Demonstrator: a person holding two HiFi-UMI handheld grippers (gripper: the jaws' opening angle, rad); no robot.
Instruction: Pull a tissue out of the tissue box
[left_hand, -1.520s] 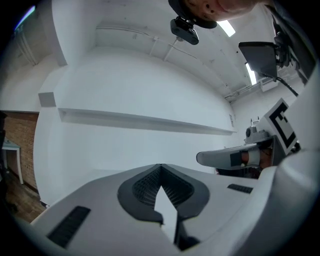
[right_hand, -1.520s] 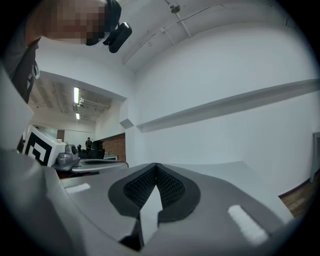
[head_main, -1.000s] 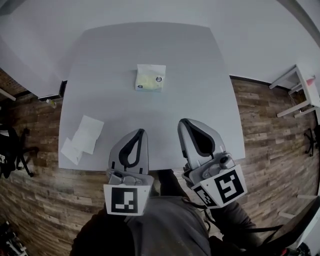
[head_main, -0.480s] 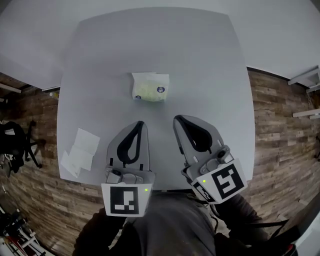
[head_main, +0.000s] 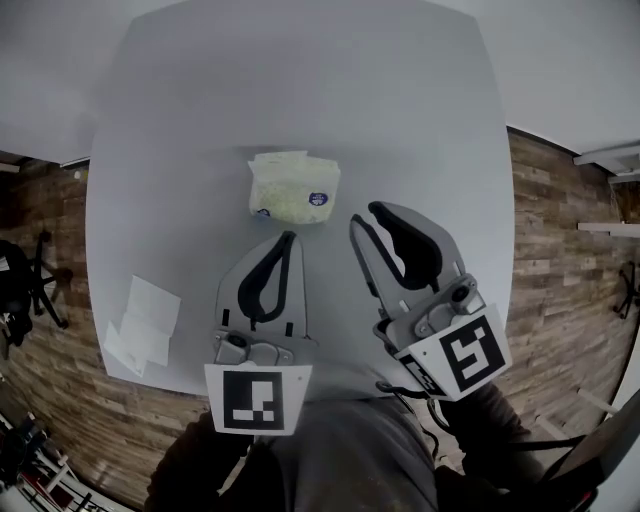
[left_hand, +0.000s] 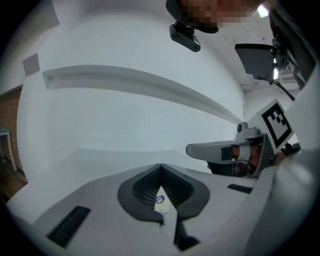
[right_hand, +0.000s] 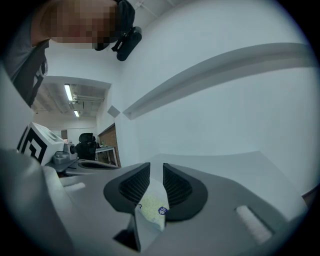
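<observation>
The tissue box (head_main: 293, 187), pale yellow-green with a round blue sticker, lies at the middle of the grey table (head_main: 200, 90). My left gripper (head_main: 288, 238) sits just in front of the box, its jaws shut with nothing between them. To the right, my right gripper (head_main: 367, 215) stands beside the box's near right corner; its jaws have just been opening and now show a narrow gap with nothing in it. Through that gap, in the right gripper view, I see the box (right_hand: 150, 210) ahead. The box (left_hand: 161, 201) also shows below the closed left tips (left_hand: 160, 166).
Loose white tissues (head_main: 140, 325) lie near the table's left front edge. Wooden floor surrounds the table on both sides. A white wall rises behind the table. The right gripper (left_hand: 225, 150) shows at the side of the left gripper view.
Both grippers have moved forward over the table to just short of the tissue box. The right jaws, shut before, now stand apart. The left jaws stayed shut.
</observation>
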